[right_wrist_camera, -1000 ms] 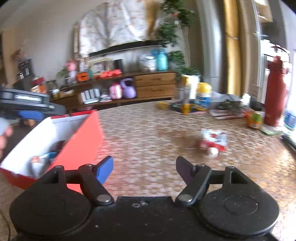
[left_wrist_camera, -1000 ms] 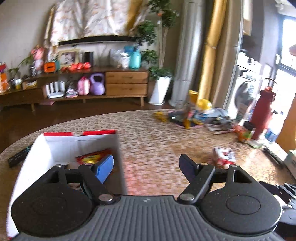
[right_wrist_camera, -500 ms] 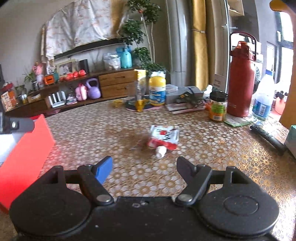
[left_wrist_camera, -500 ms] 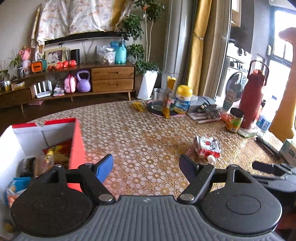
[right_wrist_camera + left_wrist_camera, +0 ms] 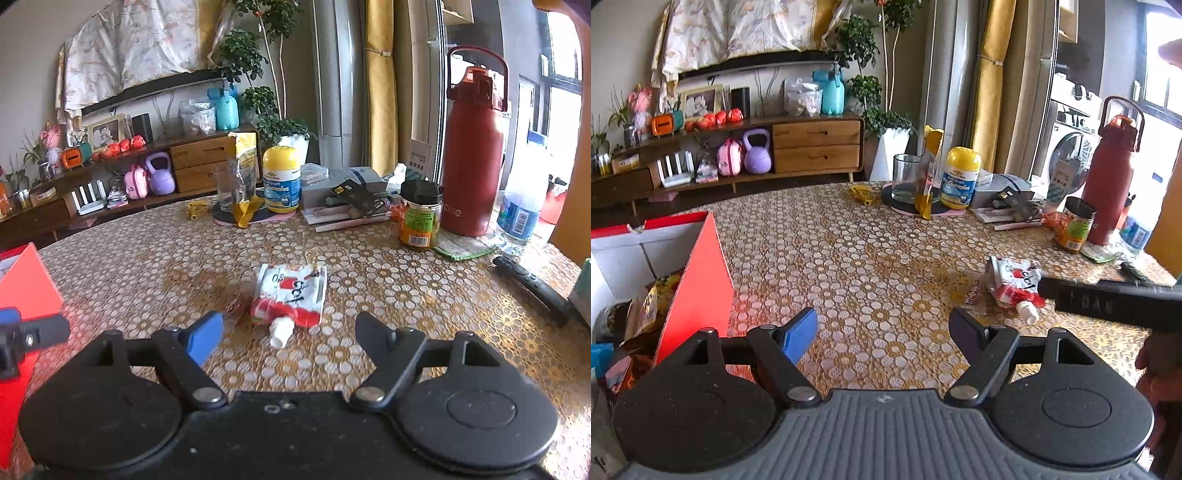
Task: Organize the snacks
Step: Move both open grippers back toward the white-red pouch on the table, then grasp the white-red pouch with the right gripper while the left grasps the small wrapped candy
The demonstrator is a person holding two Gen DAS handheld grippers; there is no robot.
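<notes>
A red-and-white spouted snack pouch (image 5: 291, 295) lies flat on the patterned table, just beyond my open, empty right gripper (image 5: 290, 334). It also shows in the left wrist view (image 5: 1014, 286), at the right. A small wrapped candy (image 5: 236, 306) lies beside the pouch. A red box (image 5: 698, 273) with a white inside holds several snack packets (image 5: 653, 299) at the left. My left gripper (image 5: 884, 330) is open and empty over bare table, right of the box. The right gripper's finger (image 5: 1108, 299) crosses the left wrist view.
At the table's far side stand a glass (image 5: 231, 192), a yellow-capped bottle (image 5: 282, 179), a small jar (image 5: 421, 214), a tall red flask (image 5: 472, 147), a water bottle (image 5: 522, 199) and papers. A black remote (image 5: 532, 288) lies at the right edge.
Both grippers swung right, away from the box. The pouch now lies centred right in front of my right gripper. My left gripper left the box opening and now sits over the table.
</notes>
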